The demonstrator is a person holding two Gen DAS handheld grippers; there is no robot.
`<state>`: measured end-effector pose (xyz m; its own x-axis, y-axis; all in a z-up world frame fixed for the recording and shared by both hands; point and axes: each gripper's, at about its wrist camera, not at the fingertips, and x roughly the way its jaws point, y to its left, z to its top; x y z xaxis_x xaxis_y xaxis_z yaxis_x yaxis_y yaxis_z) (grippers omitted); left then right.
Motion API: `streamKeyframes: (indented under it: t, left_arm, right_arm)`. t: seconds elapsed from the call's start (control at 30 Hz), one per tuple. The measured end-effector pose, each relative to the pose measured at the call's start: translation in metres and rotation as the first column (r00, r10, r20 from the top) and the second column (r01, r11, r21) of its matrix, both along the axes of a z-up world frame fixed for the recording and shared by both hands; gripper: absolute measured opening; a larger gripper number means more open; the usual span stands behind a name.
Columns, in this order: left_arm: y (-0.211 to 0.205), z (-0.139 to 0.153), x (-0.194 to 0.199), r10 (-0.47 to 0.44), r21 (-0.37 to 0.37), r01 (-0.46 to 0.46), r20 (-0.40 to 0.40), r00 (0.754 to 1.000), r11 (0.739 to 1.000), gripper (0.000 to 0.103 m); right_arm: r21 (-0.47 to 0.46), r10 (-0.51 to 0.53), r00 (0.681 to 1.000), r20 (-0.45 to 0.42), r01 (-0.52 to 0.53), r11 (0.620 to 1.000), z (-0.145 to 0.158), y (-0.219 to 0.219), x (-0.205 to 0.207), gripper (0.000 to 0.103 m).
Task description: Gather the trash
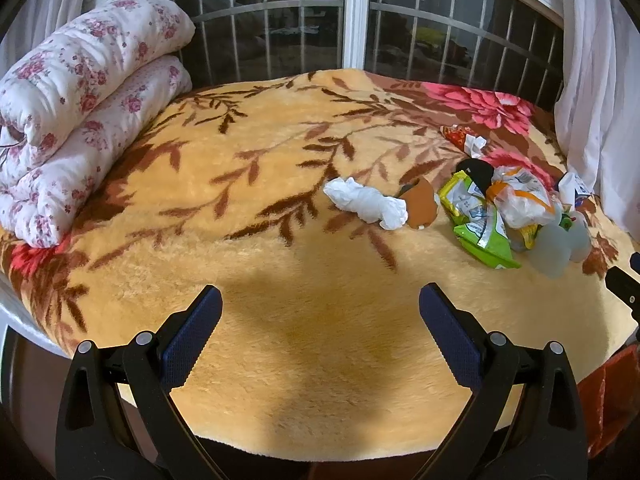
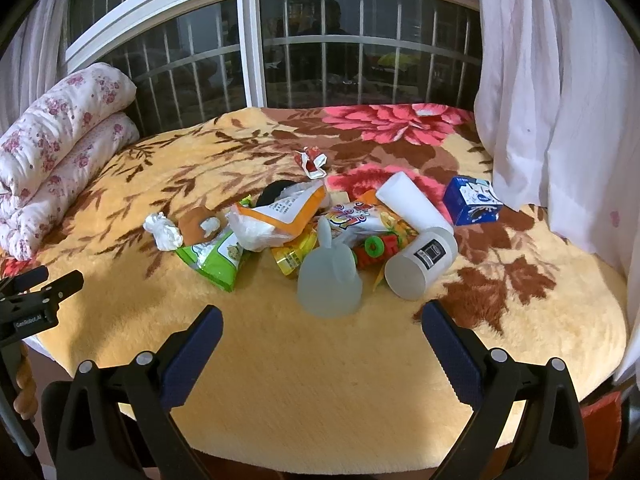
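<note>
A heap of trash lies on the floral blanket [image 2: 320, 380]: a crumpled white tissue [image 2: 162, 231], a green snack bag [image 2: 216, 260], a white and orange bag [image 2: 280, 216], a frosted clear bottle [image 2: 328, 276], a white cup on its side [image 2: 420, 264], a white tube [image 2: 412, 204], a blue milk carton [image 2: 472, 200] and a red wrapper [image 2: 310, 160]. My right gripper [image 2: 322, 324] is open just short of the bottle, holding nothing. My left gripper [image 1: 320, 304] is open over bare blanket, with the tissue [image 1: 366, 202] and green bag [image 1: 480, 216] ahead to its right.
A rolled floral quilt [image 1: 80, 100] lies at the left of the bed. A barred window [image 2: 360, 48] runs along the back, with white curtains [image 2: 560, 100] hanging at the right. An orange bag [image 1: 608, 400] shows below the bed's right edge.
</note>
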<state>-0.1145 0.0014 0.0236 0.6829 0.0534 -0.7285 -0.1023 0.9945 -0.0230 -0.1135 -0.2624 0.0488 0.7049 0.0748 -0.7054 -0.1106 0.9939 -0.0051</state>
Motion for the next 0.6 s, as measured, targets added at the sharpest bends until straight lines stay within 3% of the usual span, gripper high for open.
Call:
streamKeyframes:
  t: [0.4,0.6]
  left_arm:
    - [0.006,-0.003,0.016,0.020,0.003,-0.020,-0.005,1.000,1.000,0.096]
    - [0.011,-0.012,0.024,0.011,0.016,-0.011,-0.004,1.000,1.000,0.096]
  right_arm:
    - [-0.011,0.011,1.000,-0.002,-0.011,1.000,0.000,0.011,0.021,0.098]
    - [0.133,0.072,0.996,-0.045,-0.065,0.989,0.015,0.012,0.056,0.098]
